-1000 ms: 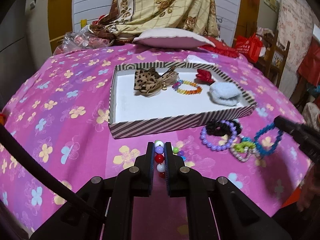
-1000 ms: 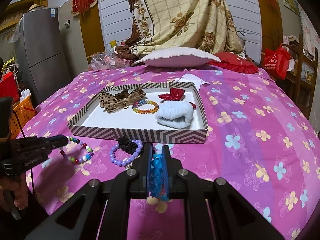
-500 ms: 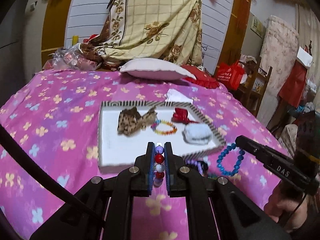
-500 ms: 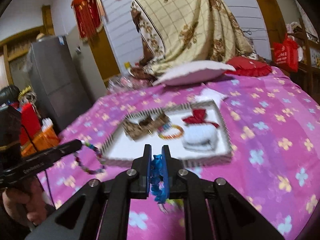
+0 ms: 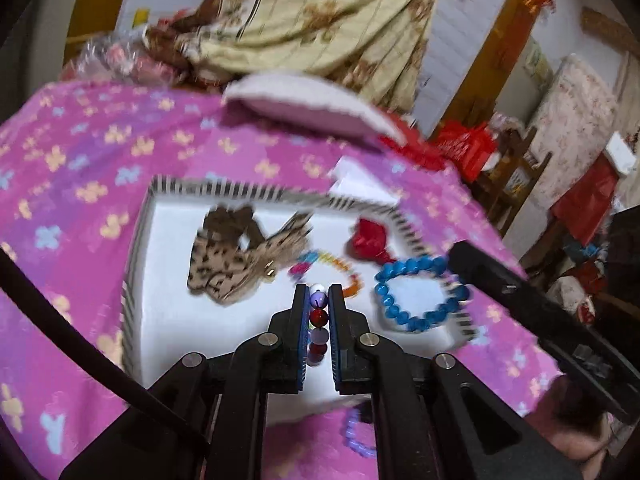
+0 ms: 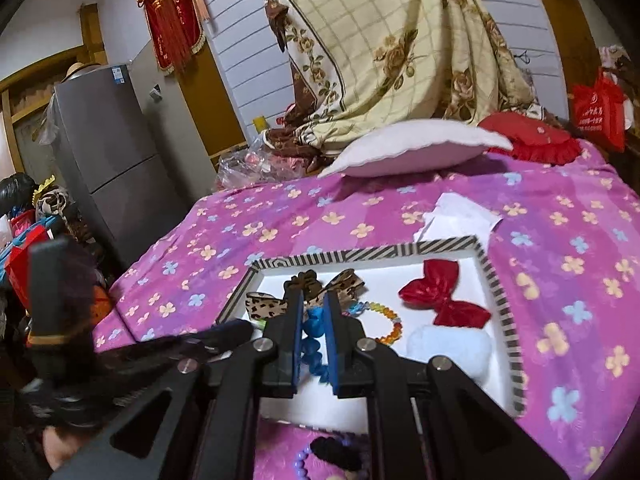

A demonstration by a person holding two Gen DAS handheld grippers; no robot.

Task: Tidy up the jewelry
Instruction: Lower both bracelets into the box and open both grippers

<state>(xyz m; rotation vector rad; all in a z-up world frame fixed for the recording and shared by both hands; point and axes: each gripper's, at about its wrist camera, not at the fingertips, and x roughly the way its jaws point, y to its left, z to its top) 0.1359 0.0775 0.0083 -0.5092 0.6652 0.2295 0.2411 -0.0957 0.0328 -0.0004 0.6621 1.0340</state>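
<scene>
Above the striped-rim tray (image 5: 141,240) on a pink flowered bedspread (image 6: 560,240): left gripper (image 5: 319,300) pinching a multicolored bead bracelet (image 5: 318,316), right gripper (image 6: 313,312) clamped on a blue bead bracelet (image 5: 416,292). Inside the tray, leopard-print bow (image 5: 232,256), rainbow bracelet (image 6: 386,322), red bow (image 6: 444,294), pale blue scrunchie (image 6: 450,350).
</scene>
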